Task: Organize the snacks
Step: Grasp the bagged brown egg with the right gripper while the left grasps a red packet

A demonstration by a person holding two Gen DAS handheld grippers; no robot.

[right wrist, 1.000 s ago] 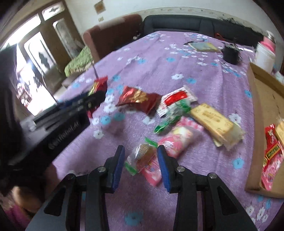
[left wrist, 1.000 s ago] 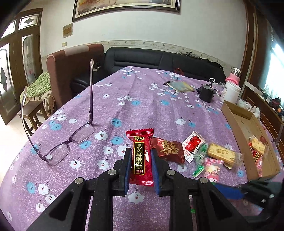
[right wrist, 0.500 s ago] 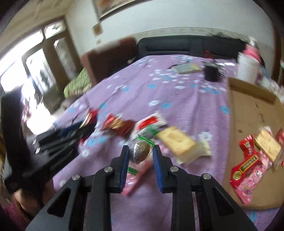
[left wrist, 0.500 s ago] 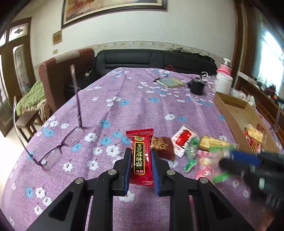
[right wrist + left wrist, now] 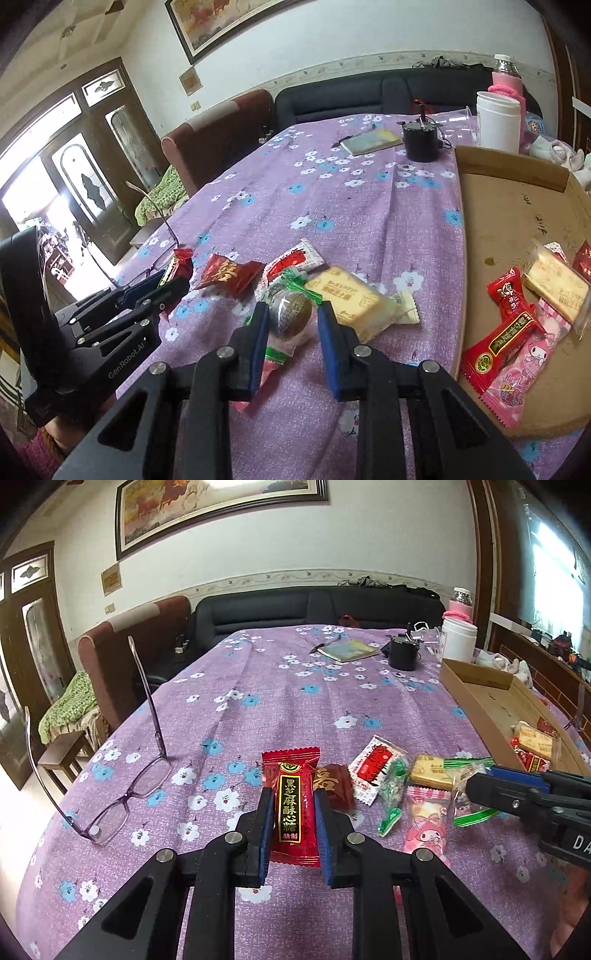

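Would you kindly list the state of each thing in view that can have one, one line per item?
left gripper: shut on the red candy packet.
right gripper: shut on the clear-wrapped brown sweet, held above the cloth.
cardboard box: open, several snacks inside.
glasses: unfolded, resting lens-down with temples up.
white jar: lid on.
dark red candy: lying sealed on the tablecloth.

Domestic living room.
Dark sofa (image 5: 317, 607) and brown armchair (image 5: 110, 657) behind a table under floral purple cloth (image 5: 258, 686); framed painting (image 5: 218, 509) on wall; wooden glazed doors (image 5: 92, 155) at left.
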